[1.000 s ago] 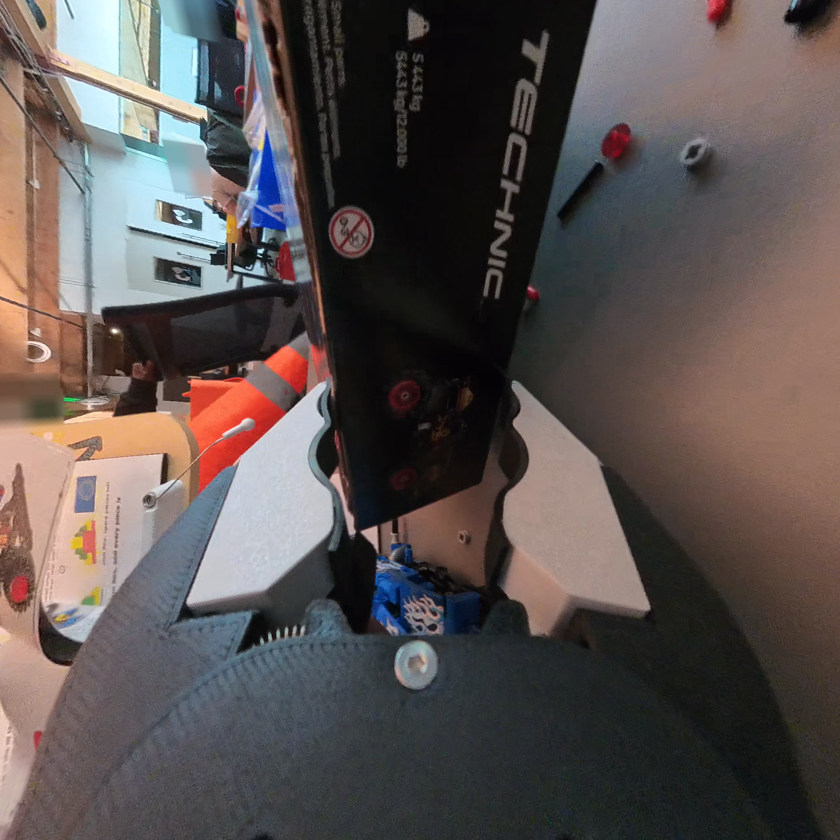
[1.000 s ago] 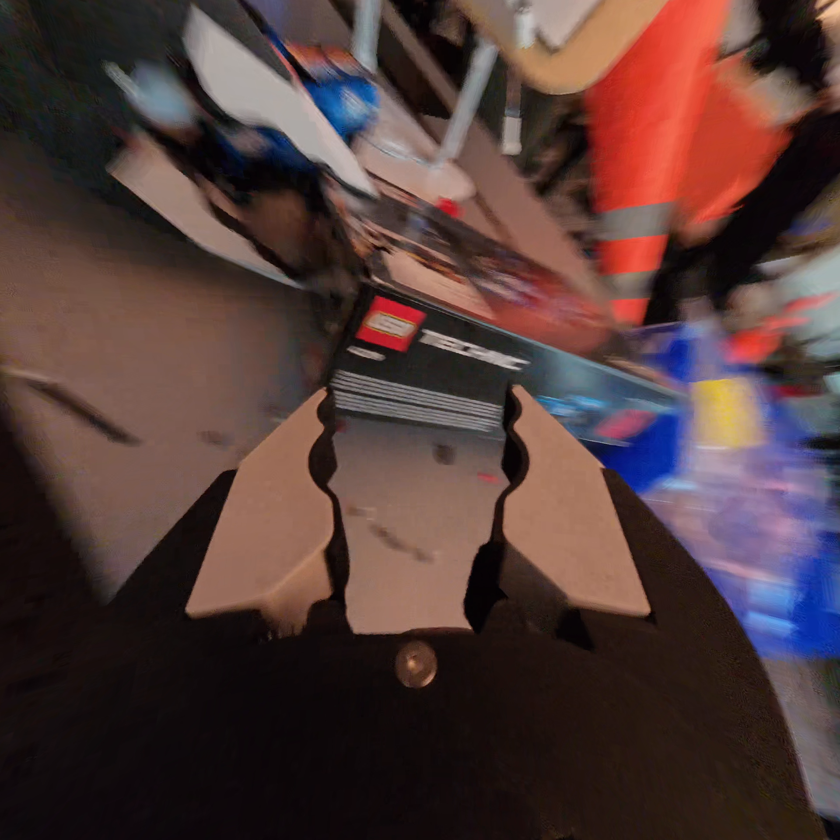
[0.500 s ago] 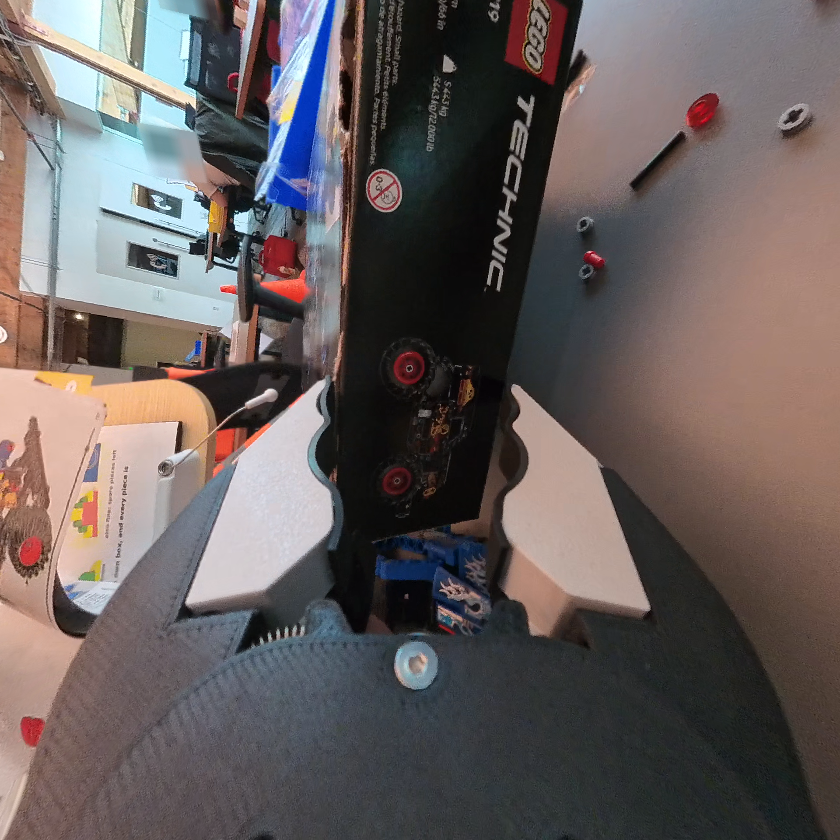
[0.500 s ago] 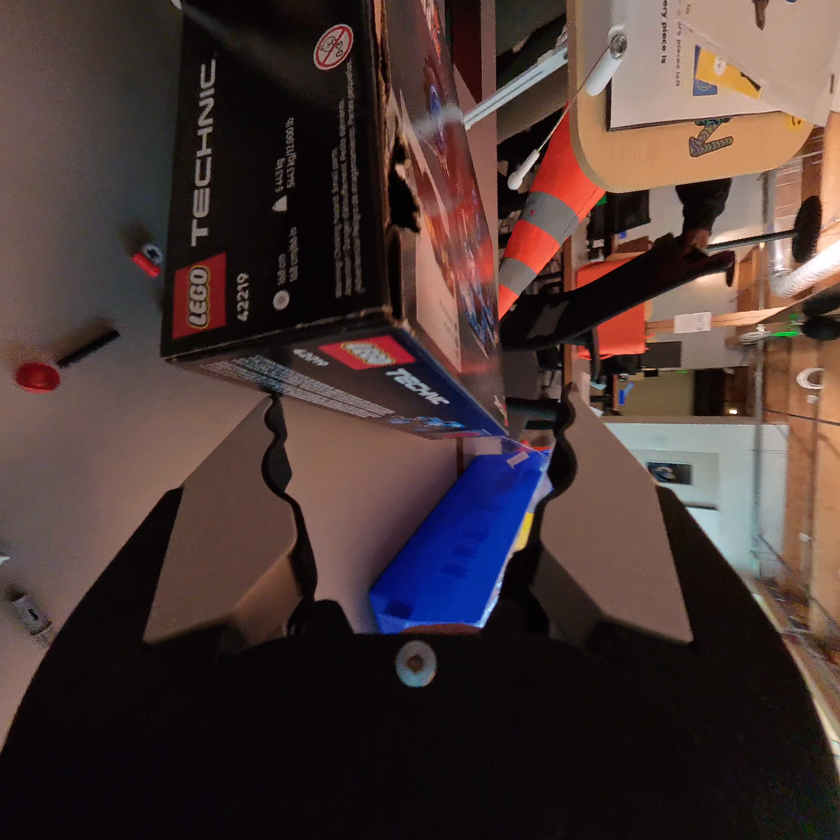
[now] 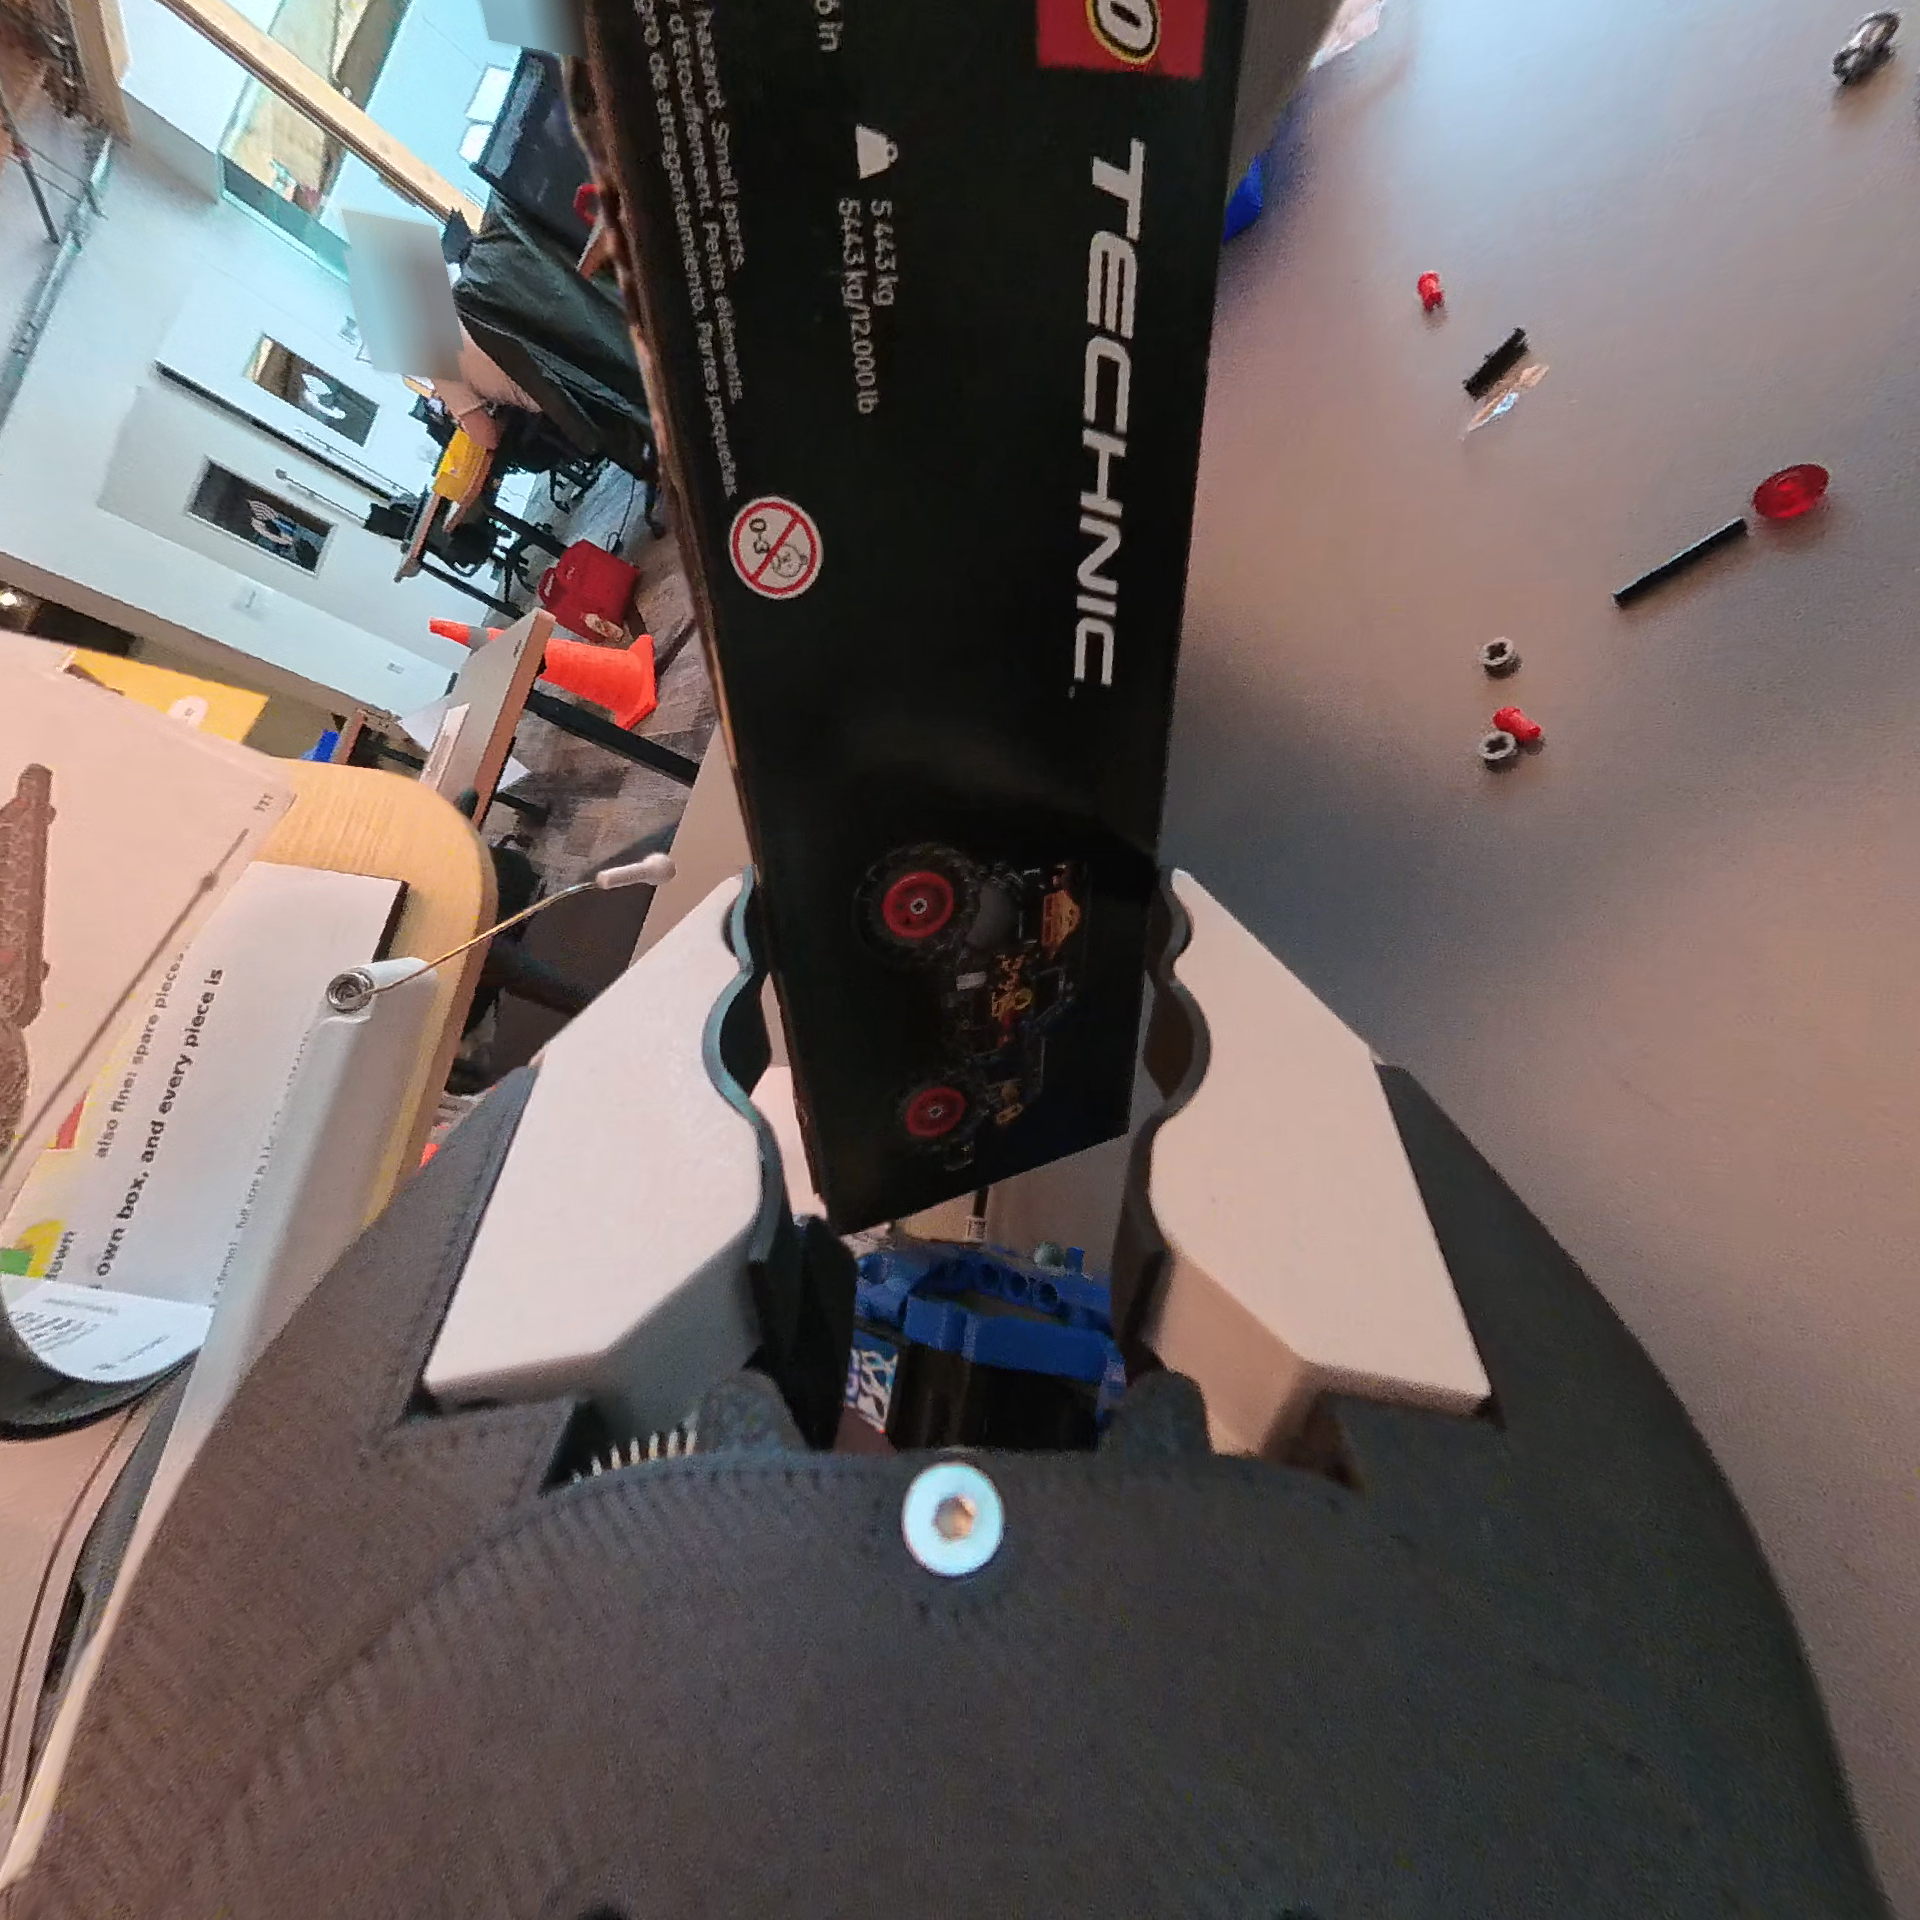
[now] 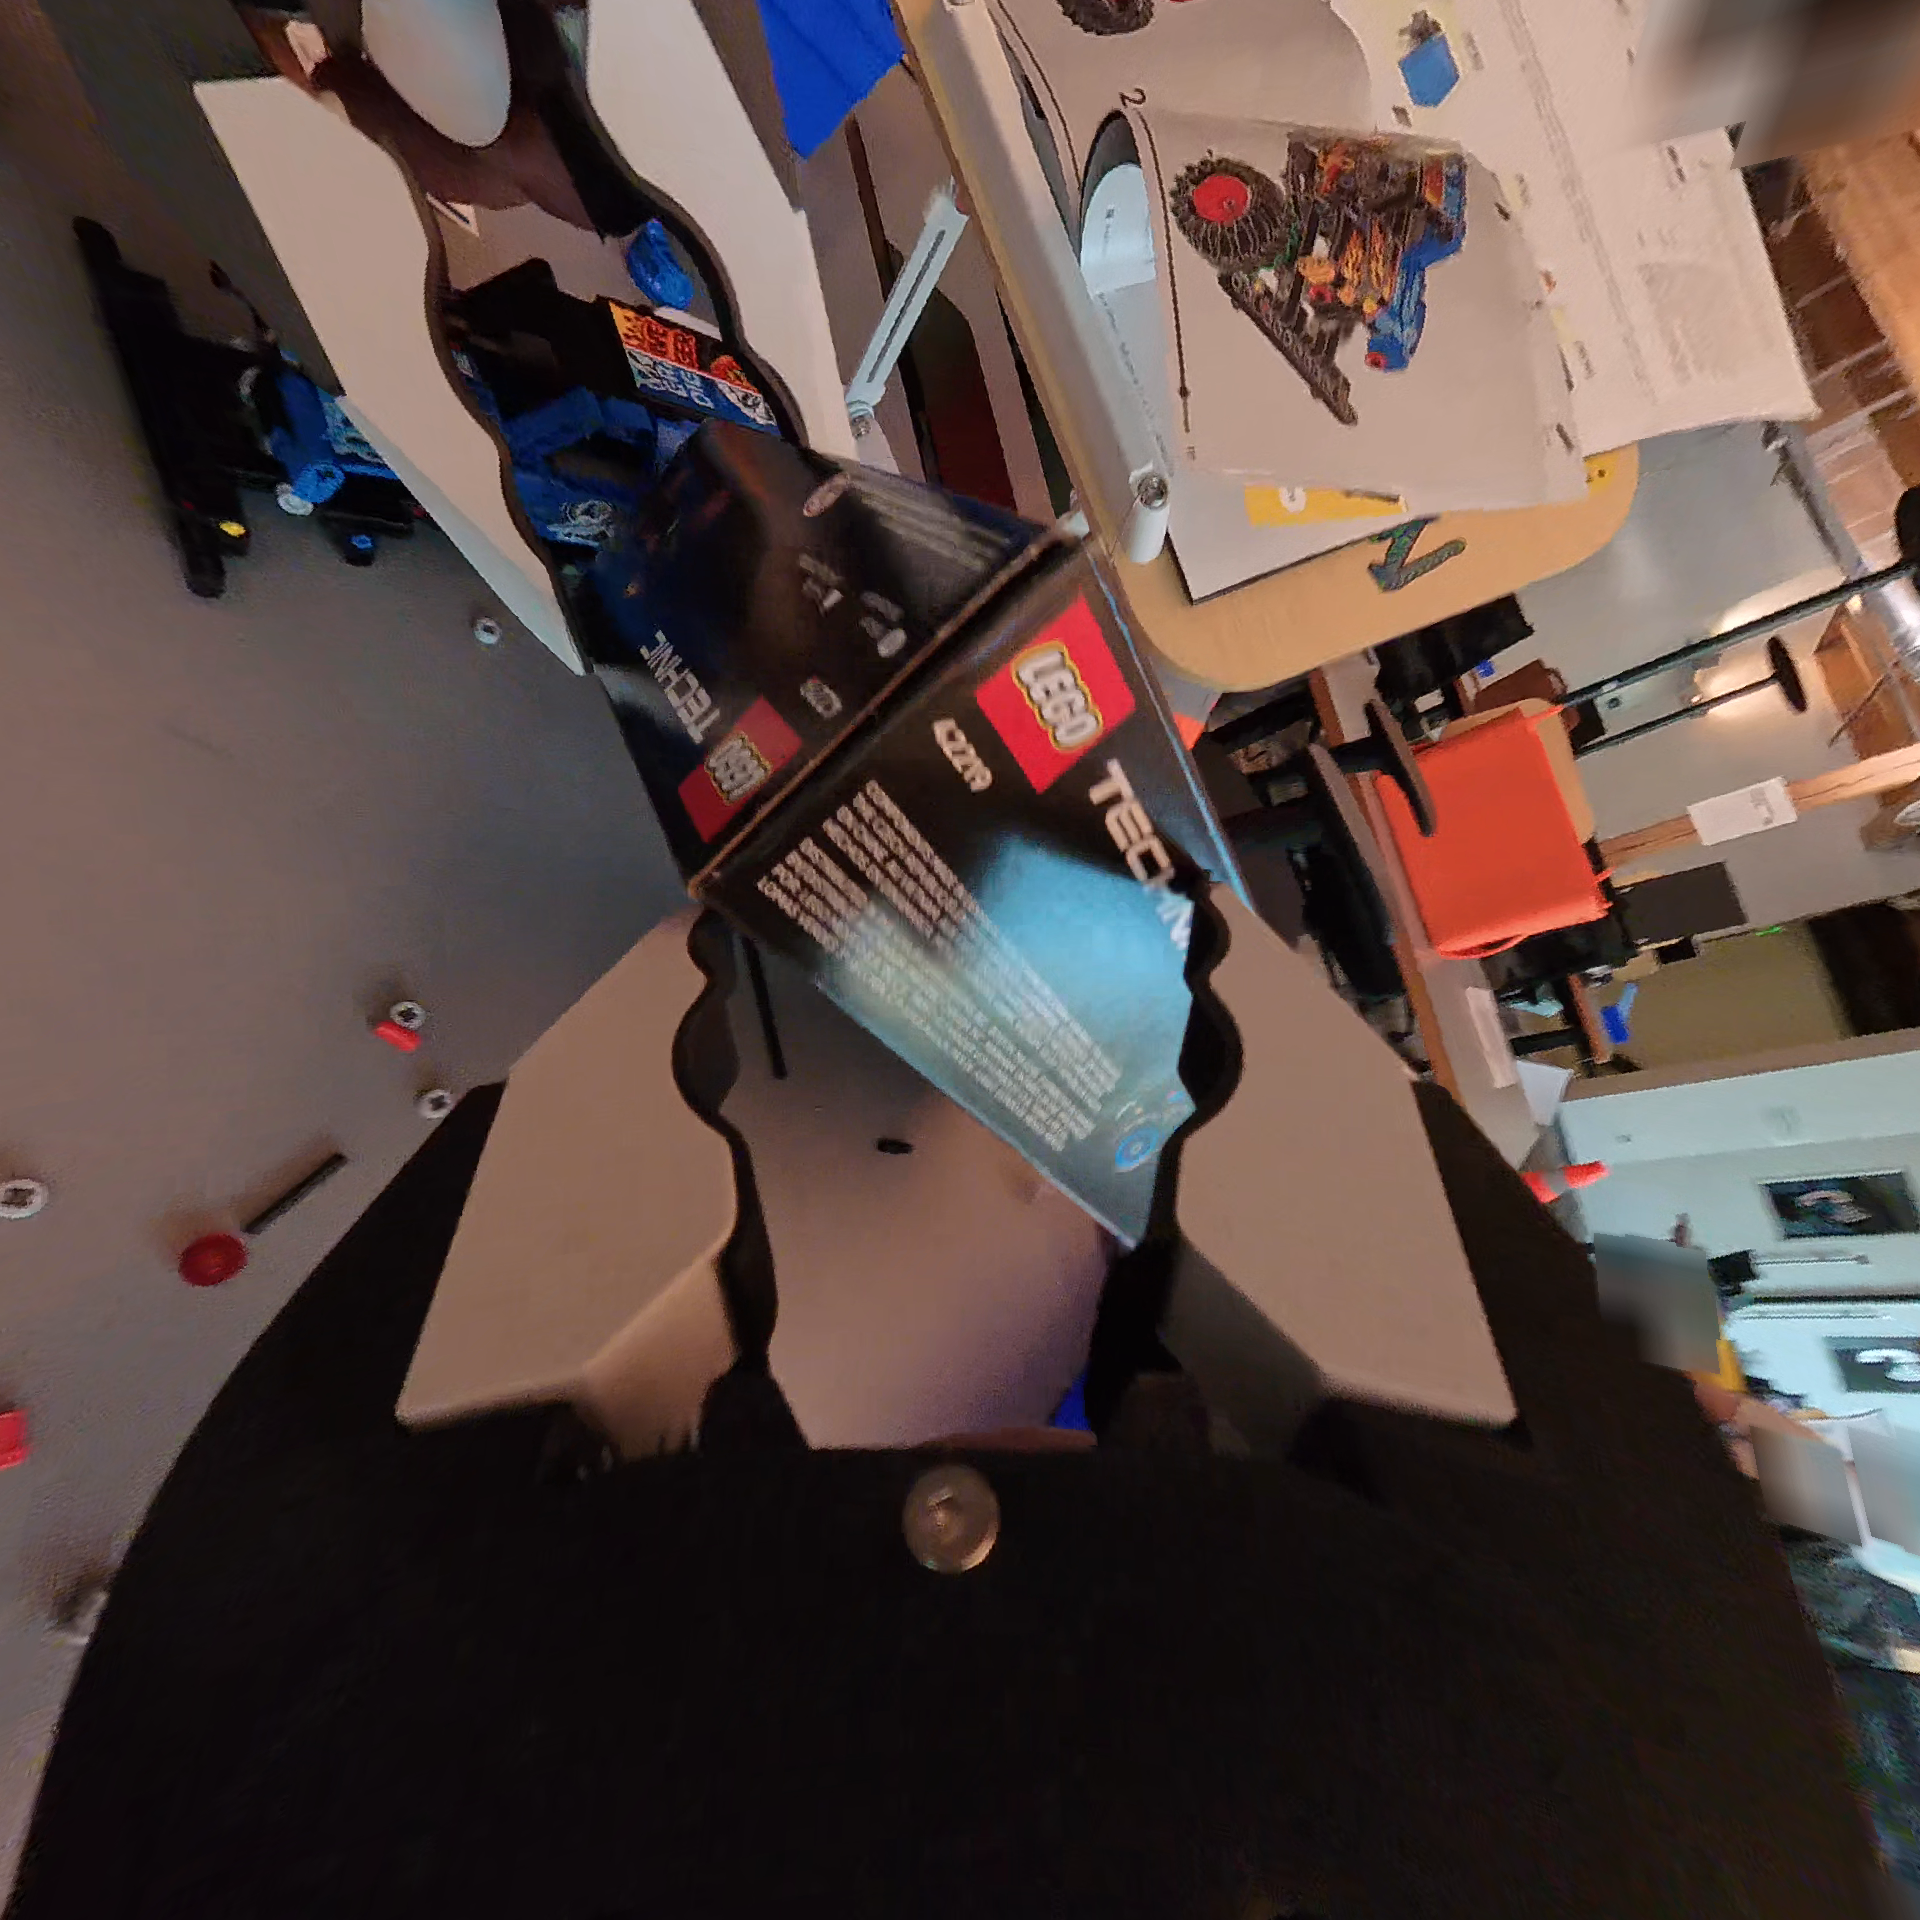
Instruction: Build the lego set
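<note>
Left gripper: fingers set wide, black lego box standing between them. Box fills the gap; whether the pads actually press its faces can't be told from the left wrist view. Right wrist view shows that same gripper from the far side with the box end between its white fingers, so it looks like a hold, not confirmed.

Right gripper: fingers spread wide, holding nothing. One corner of the box pokes into the gap near the right-hand finger; contact unclear, that part of the frame is blurred.

Box is off the table, tilted, long side running away from the left camera, end face toward the right camera.

Below the box, near the left gripper's base: blue partly built model. In the right view blue and black model parts sit on the table beyond the box.

Loose parts on the grey table, well apart from the box: red round piece touching or just beside the end of a black axle, small grey bushes, red pin, short black part.

Off the table edge: instruction sheet on a stand, wooden board behind it, orange cone on the floor.
</note>
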Motion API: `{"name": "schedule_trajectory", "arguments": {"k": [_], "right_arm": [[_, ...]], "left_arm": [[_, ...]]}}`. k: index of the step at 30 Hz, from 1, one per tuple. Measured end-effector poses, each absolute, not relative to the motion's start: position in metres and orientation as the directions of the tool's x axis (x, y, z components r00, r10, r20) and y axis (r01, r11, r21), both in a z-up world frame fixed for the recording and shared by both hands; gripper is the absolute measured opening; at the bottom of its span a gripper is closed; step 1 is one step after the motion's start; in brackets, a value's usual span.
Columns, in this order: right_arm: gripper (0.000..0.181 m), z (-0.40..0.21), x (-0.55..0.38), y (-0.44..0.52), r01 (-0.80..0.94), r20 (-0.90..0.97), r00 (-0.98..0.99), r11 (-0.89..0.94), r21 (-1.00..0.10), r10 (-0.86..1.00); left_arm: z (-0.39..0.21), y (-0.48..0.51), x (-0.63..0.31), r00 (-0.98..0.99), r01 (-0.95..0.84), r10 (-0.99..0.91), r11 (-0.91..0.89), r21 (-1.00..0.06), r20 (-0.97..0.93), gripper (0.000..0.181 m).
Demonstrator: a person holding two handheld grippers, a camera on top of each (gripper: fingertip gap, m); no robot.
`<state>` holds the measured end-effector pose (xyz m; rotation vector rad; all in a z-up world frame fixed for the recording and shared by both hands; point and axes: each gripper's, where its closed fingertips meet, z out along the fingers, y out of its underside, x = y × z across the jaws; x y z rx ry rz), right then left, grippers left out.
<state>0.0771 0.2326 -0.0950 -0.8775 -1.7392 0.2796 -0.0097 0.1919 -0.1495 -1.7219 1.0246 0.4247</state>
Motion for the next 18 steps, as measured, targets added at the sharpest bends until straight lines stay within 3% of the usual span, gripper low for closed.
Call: {"name": "schedule_trajectory", "arguments": {"k": [4,7,15,18], "right_arm": [[0.111,-0.095,0.065,0.239,0.478,0.838,-0.205,0.799,-0.366,0.506],[0.102,-0.104,0.055,0.236,0.476,0.849,-0.317,0.845,-0.242,0.422],[0.098,-0.076,0.048,0.245,0.594,0.763,-0.393,0.775,-0.215,0.514],[0.097,-0.059,0.049,0.249,0.650,0.700,-0.386,0.716,-0.256,0.600]], "left_arm": [[-0.143,0.192,-0.003,0.519,-0.824,-0.460,-0.044,-0.566,-0.720,0.071],[-0.143,0.194,-0.004,0.494,-0.839,-0.484,-0.048,-0.541,-0.723,0.071],[-0.111,0.201,-0.008,0.592,-0.753,-0.446,-0.010,-0.658,-0.671,0.075],[-0.091,0.201,-0.011,0.617,-0.732,-0.415,0.011,-0.682,-0.669,0.074]]}}
